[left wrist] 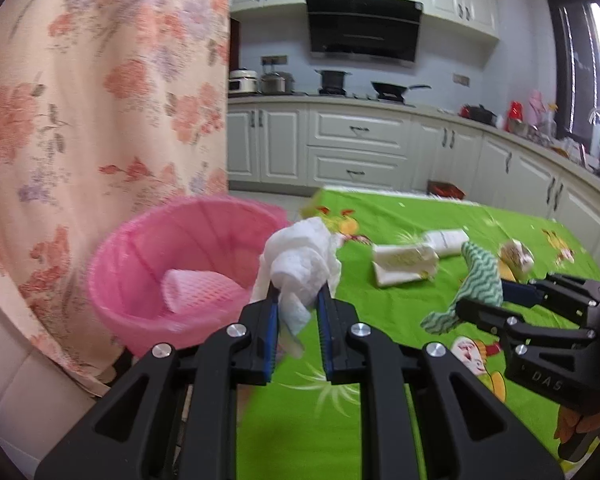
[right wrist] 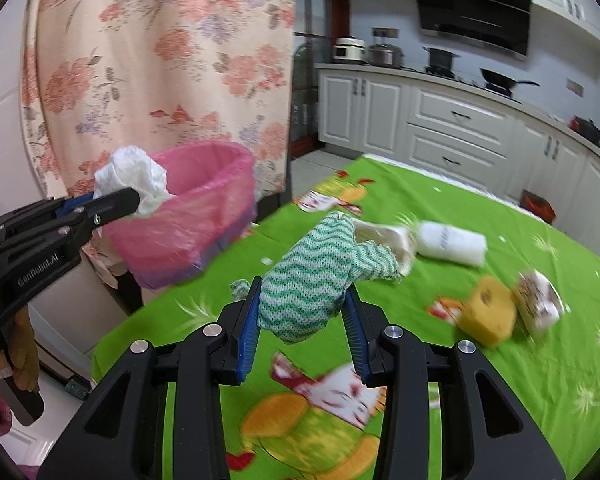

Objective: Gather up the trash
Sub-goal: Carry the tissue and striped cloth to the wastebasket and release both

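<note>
Left tool point(left wrist: 298, 300) pinches crumpled tissue point(left wrist: 300, 260) and right tool point(right wrist: 304, 304) pinches green cloth point(right wrist: 312, 280), both raised clear of the counter point(right wrist: 500, 380) for deposit into the pink bin point(left wrist: 140, 280).

Bright daylight, fisheye warp, motion blur

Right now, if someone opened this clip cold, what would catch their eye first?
Probably the two loaded grippers: the left gripper is clamped on a crumpled white paper towel next to the pink-lined trash bin, and the right gripper grips a green wavy-striped cloth above the table. Next comes the bright green cartoon tablecloth, with a yellow sponge and white wrapped packets lying on it.
</note>
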Demonstrator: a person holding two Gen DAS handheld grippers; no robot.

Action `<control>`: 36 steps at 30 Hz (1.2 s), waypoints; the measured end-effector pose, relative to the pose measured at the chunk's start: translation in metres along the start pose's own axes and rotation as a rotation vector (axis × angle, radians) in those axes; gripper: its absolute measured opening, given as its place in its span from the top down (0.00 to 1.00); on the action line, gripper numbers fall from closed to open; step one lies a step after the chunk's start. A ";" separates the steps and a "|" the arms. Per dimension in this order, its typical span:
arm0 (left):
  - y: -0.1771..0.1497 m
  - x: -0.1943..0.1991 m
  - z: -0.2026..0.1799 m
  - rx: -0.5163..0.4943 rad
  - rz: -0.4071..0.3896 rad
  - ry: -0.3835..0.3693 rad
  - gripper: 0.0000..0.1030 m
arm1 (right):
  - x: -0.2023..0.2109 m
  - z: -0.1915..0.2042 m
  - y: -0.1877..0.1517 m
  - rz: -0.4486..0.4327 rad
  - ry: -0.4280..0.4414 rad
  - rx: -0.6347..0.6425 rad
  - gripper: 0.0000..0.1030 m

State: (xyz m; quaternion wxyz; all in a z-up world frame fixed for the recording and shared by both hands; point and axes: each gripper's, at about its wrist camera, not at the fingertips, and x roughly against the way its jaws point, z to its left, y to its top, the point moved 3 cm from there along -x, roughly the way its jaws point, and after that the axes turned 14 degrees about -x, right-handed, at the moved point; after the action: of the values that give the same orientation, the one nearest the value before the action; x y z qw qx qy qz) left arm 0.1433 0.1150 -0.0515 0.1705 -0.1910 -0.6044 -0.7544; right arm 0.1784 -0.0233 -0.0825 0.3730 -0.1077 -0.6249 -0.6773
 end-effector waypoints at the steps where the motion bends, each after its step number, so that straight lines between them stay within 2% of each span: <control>1: 0.001 0.003 0.008 0.010 -0.007 0.014 0.84 | -0.001 0.005 0.001 0.000 0.009 0.010 0.63; 13: -0.003 0.011 0.068 0.091 -0.008 0.107 0.83 | -0.017 0.050 0.010 0.021 0.083 0.097 0.63; 27: 0.008 -0.017 0.119 0.121 0.051 0.154 0.83 | -0.047 0.093 0.069 -0.025 0.160 0.149 0.63; 36: 0.011 -0.044 0.144 0.181 0.079 0.170 0.80 | -0.085 0.122 0.093 -0.001 0.184 0.177 0.62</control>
State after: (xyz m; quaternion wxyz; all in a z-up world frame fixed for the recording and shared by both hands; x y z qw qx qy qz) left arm 0.1984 0.2544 -0.0357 0.2670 -0.1340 -0.6453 -0.7031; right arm 0.2579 0.1265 -0.0393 0.4367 -0.0114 -0.6453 -0.6267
